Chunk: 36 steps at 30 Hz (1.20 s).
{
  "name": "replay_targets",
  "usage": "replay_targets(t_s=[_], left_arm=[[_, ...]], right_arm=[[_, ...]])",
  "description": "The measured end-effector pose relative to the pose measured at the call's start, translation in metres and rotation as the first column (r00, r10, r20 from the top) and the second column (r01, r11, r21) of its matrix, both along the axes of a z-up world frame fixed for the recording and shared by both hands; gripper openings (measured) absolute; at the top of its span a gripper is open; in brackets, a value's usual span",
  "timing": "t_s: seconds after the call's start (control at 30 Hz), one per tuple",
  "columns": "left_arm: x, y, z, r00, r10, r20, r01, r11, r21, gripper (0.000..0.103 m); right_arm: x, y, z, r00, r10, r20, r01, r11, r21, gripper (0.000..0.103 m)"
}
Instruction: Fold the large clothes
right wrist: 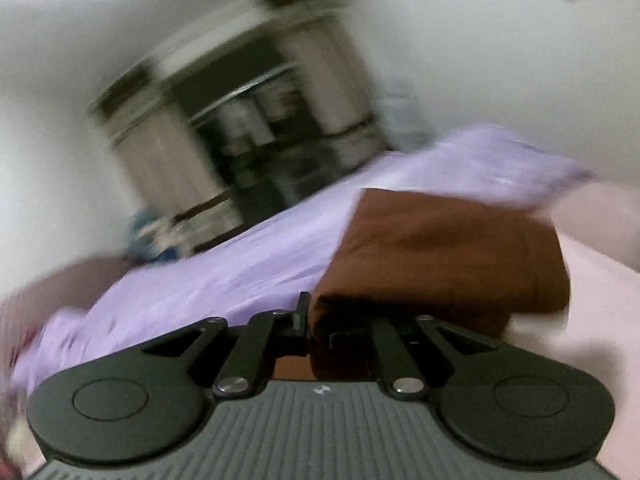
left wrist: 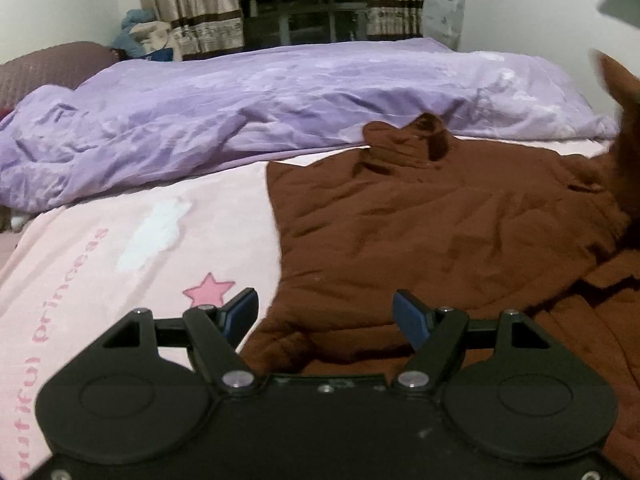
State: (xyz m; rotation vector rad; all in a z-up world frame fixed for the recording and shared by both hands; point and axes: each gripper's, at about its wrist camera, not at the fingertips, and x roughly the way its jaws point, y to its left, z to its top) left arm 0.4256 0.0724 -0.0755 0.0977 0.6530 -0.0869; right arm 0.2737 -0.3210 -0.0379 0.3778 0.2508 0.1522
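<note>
A large brown garment (left wrist: 432, 232) lies spread on the pink bedsheet (left wrist: 120, 264), its collar toward the far side. My left gripper (left wrist: 326, 316) is open and empty, just above the garment's near left edge. In the blurred, tilted right wrist view my right gripper (right wrist: 320, 332) is shut on a fold of the brown garment (right wrist: 440, 248) and holds it lifted above the bed. That lifted part shows at the right edge of the left wrist view (left wrist: 624, 120).
A rumpled purple duvet (left wrist: 240, 112) lies along the far side of the bed. A dark pillow (left wrist: 48, 68) sits at the far left. Curtains and a dark window (left wrist: 304, 0) stand behind. The sheet has a pink star and lettering.
</note>
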Motion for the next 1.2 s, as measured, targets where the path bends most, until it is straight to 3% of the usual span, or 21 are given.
replay_targets(t_s=[0.07,0.17,0.27,0.37,1.2], left_arm=[[0.001,0.007,-0.002,1.0,0.017,-0.005,-0.017,1.0,-0.006,0.075],[0.003,0.014,-0.01,0.999,0.045,-0.014,-0.044,0.999,0.011,0.075],[0.006,0.021,-0.021,0.997,0.07,-0.045,-0.069,0.998,0.01,0.075],[0.007,0.029,-0.031,0.994,0.079,-0.076,-0.08,0.997,-0.008,0.075],[0.013,0.031,-0.046,0.988,0.093,-0.122,-0.097,0.995,-0.029,0.075]], right_arm=[[0.016,0.059,-0.018,0.992,0.101,-0.071,-0.106,0.992,-0.062,0.008],[0.038,0.12,-0.063,0.96,0.173,-0.219,-0.201,0.973,-0.111,0.008],[0.052,0.145,-0.112,0.927,0.127,-0.352,-0.166,0.983,-0.081,0.01],[0.041,0.152,-0.125,0.948,0.118,-0.297,-0.155,0.982,-0.103,0.009],[0.043,0.146,-0.127,0.952,0.101,-0.288,-0.144,0.981,-0.132,0.01]])
